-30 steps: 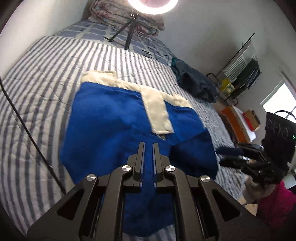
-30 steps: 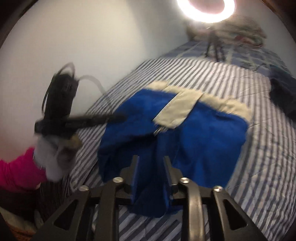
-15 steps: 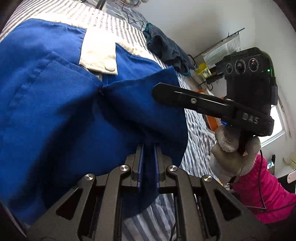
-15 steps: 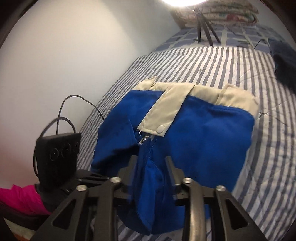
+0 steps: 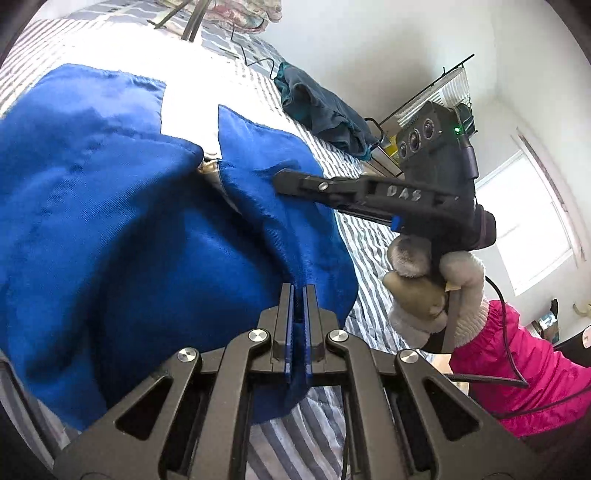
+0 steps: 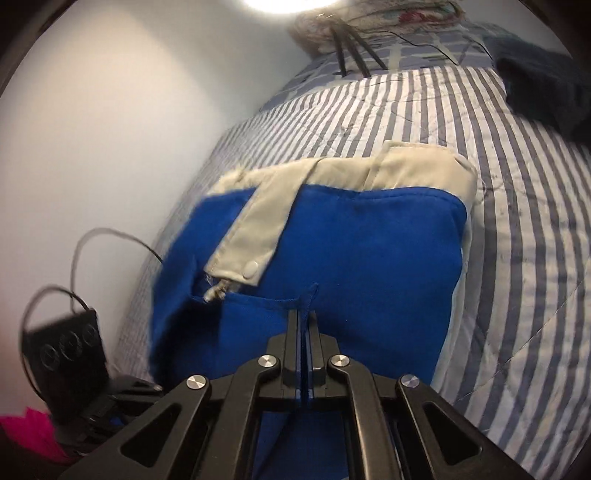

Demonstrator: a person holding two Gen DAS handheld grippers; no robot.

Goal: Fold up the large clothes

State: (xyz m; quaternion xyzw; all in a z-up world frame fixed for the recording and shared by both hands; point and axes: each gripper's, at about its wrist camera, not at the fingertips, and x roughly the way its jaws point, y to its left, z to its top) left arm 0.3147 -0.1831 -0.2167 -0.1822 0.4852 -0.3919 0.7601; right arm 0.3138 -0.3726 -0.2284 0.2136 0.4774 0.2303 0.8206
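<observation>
blue trousers (image 6: 369, 266) lie on the striped bed (image 6: 517, 221), hem folds pinched between left gripper (image 5: 298, 295) fingers and right gripper (image 6: 303, 317) fingers. risk: thin bite, so fabric could be pulled free if lifted unevenly.

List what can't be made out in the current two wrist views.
- Near hem of the blue garment: left wrist view, hidden behind the left gripper and its frame.
- Garment's lower part: right wrist view, covered by the right gripper.
- Ring light: right wrist view, blown out and cut by the top edge.
- Dark clothing on the striped bedspread: right wrist view, cut by the edge, type unclear.
- Person: only a gloved hand and pink sleeve show.
</observation>
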